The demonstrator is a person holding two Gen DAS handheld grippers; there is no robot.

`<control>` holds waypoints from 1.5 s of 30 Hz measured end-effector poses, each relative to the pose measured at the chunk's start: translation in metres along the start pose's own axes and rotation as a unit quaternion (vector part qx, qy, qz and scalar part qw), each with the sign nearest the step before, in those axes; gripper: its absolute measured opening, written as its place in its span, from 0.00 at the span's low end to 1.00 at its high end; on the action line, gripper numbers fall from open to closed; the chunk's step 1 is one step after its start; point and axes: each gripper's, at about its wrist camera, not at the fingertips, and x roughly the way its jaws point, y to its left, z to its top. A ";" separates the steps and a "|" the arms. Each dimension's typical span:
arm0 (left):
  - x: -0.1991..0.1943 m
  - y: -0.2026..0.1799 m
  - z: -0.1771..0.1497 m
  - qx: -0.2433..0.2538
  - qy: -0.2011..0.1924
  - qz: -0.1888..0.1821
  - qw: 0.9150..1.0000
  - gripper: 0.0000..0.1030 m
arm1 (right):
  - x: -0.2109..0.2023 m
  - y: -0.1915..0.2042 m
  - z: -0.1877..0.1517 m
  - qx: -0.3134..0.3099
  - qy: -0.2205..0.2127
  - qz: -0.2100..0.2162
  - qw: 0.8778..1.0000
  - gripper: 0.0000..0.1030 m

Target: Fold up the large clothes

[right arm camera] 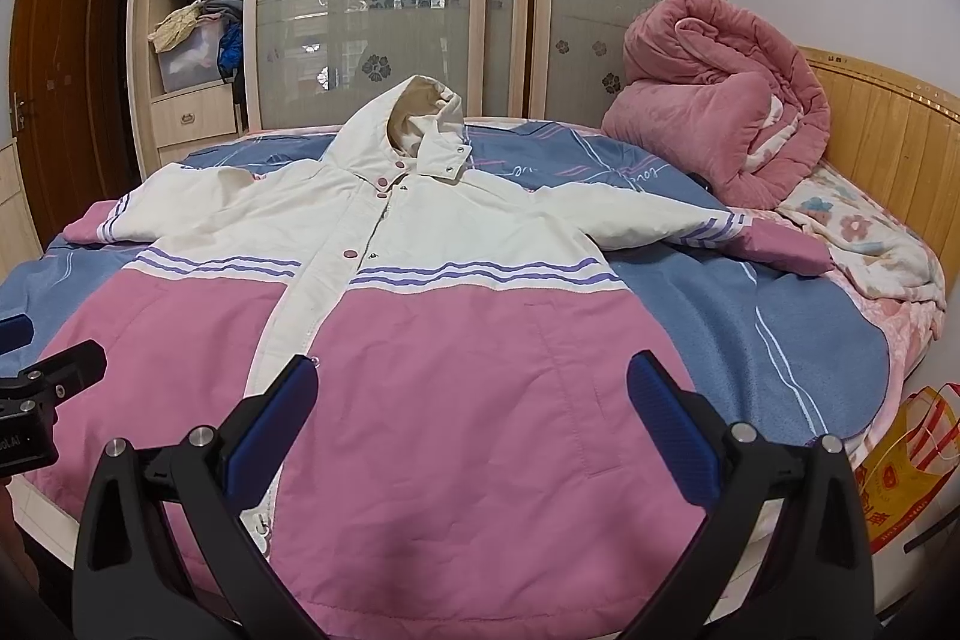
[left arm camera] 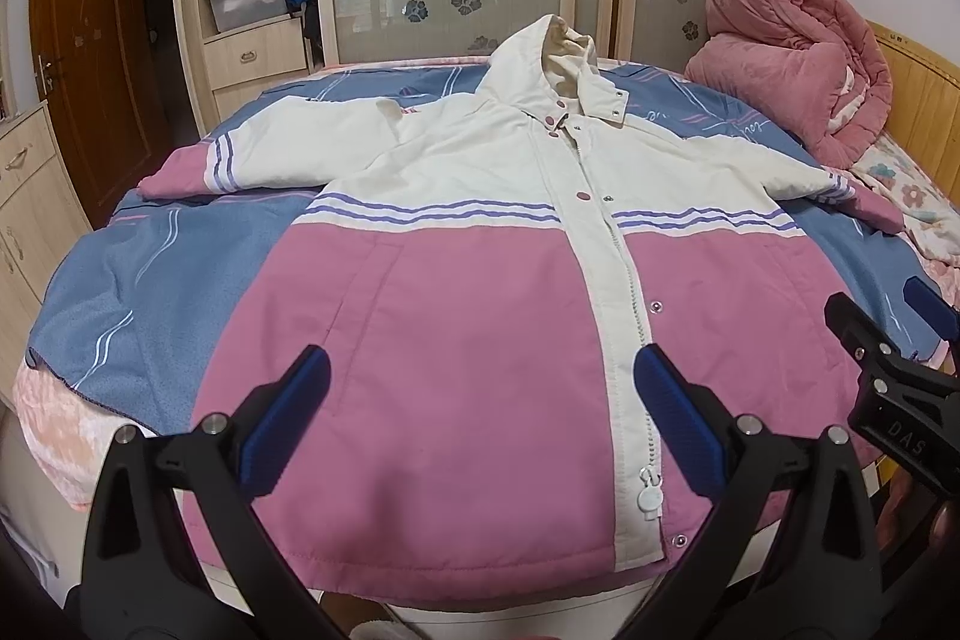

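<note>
Lying face up on the bed (left arm camera: 138,280), a hooded jacket (left arm camera: 480,292), cream above and pink below, spreads both sleeves wide, front closed, its hem at the near edge. Left tool (left arm camera: 480,424) and right tool (right arm camera: 474,418) hover over the hem, each with blue pads apart, gripping nothing. A rolled pink quilt (right arm camera: 720,112) sits beside the far sleeve, near the headboard (right arm camera: 900,124). Behind stands a wardrobe (right arm camera: 390,10); its open shelf holds a clothes heap hard to distinguish.
</note>
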 end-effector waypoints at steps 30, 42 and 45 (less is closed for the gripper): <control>-0.004 -0.002 0.000 -0.001 -0.007 0.001 1.000 0.98 | 0.003 0.000 -0.002 -0.003 0.002 -0.001 1.000 0.99; -0.003 0.001 0.000 -0.001 -0.007 0.001 1.000 0.98 | 0.004 0.000 -0.003 -0.004 0.002 -0.002 1.000 0.99; -0.004 0.002 0.001 0.000 -0.008 0.001 1.000 0.98 | 0.005 0.000 -0.004 -0.006 0.002 -0.002 1.000 0.99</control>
